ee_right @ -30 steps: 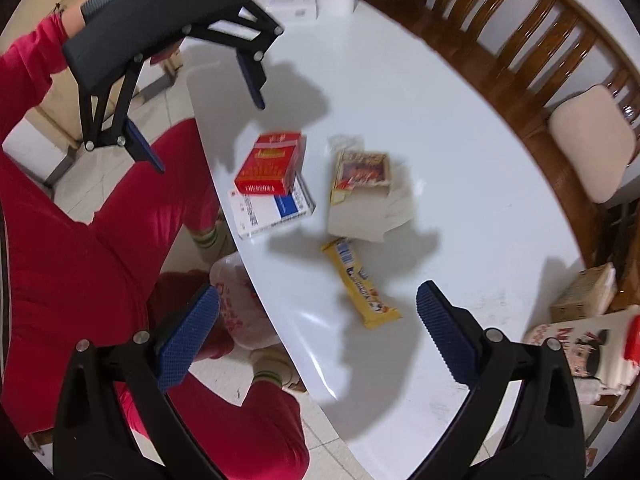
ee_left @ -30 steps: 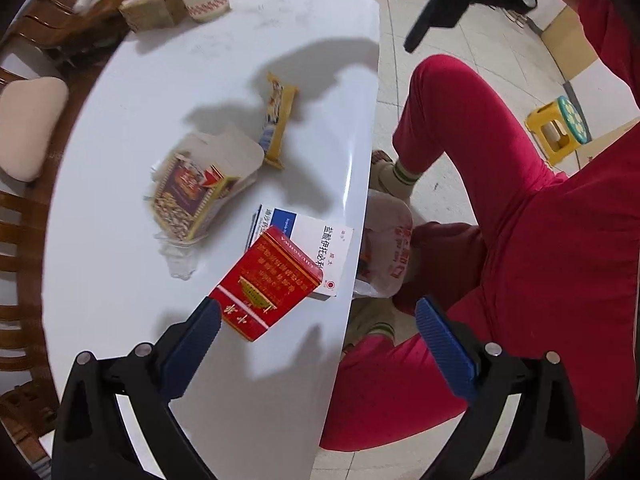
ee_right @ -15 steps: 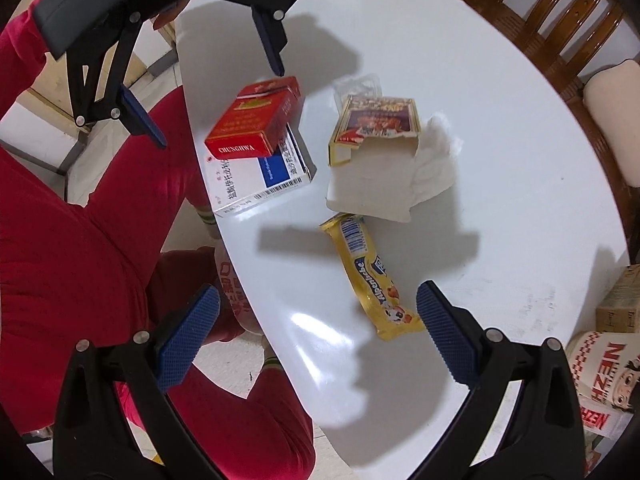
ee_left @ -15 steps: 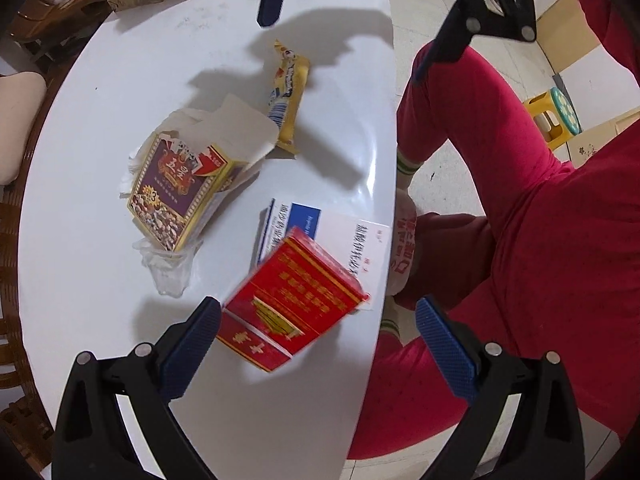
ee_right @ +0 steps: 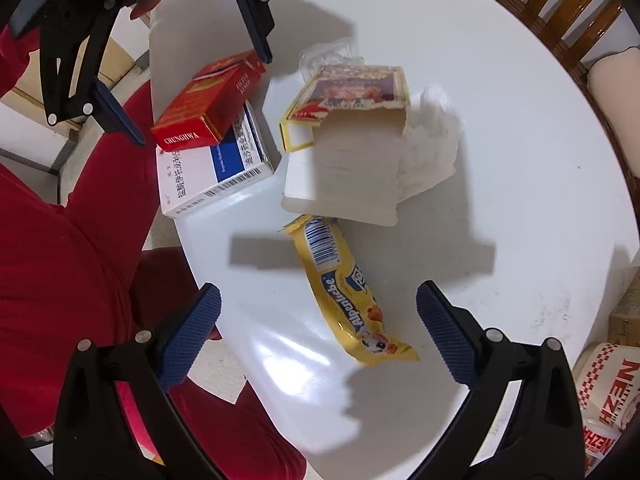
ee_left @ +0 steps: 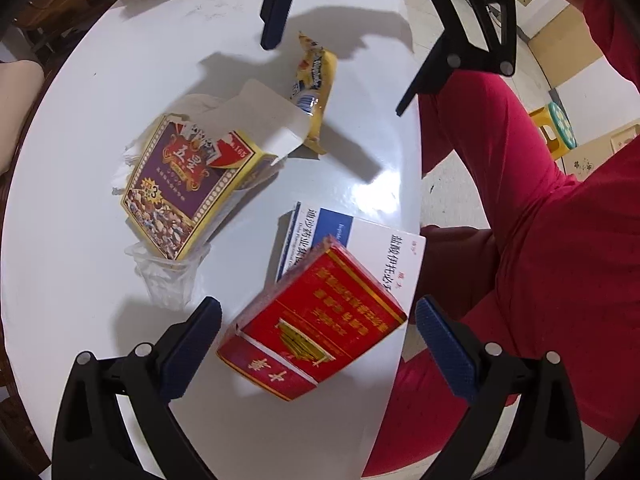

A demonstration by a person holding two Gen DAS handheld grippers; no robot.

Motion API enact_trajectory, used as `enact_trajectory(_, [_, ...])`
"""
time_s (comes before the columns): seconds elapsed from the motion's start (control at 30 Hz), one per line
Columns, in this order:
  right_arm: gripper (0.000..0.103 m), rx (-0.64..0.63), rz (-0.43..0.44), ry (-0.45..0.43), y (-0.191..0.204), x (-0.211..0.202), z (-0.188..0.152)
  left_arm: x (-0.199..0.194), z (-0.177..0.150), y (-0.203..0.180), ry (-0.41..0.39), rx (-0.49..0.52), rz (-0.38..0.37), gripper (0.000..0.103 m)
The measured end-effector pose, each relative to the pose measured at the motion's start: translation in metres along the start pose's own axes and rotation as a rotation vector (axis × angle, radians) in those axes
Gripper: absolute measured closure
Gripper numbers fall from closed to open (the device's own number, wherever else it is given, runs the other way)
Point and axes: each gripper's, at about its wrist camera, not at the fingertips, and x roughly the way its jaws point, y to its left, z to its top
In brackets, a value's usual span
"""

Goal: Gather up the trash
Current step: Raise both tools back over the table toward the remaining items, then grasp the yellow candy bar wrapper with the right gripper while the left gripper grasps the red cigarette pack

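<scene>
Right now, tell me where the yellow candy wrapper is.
In the right wrist view the yellow wrapper lies flat on the white table, between the open right tongs, just below the torn box and right of the blue-white box.

At two o'clock we see a yellow stool (ee_left: 554,128); at five, a red-checked paper cup (ee_right: 608,392); wooden chairs (ee_right: 568,12) at one.
</scene>
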Motion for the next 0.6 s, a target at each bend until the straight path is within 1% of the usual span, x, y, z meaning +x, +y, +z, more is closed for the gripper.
enact_trajectory(0.17, [0.007, 0.002, 0.001, 0.009, 0.001, 0.009, 0.005, 0.002, -0.001, -0.005, 0.001, 0.036, 0.022, 0.008])
enact_trajectory(0.3, [0.007, 0.013, 0.007, 0.006, 0.000, 0.013, 0.005, 0.009, 0.000, -0.003, 0.015, 0.033, 0.024, 0.008])
enact_trajectory(0.43, [0.008, 0.019, 0.009, 0.009, 0.000, 0.019, 0.004, 0.014, -0.002, -0.001, 0.005, 0.034, 0.030, 0.008])
enact_trajectory(0.5, [0.013, 0.019, 0.007, 0.012, -0.003, 0.018, -0.002, 0.018, -0.002, -0.001, 0.010, 0.034, 0.036, 0.008])
enact_trajectory(0.6, [0.015, 0.025, 0.009, 0.022, -0.004, 0.022, -0.004, 0.022, -0.003, -0.003, 0.012, 0.039, 0.056, 0.010])
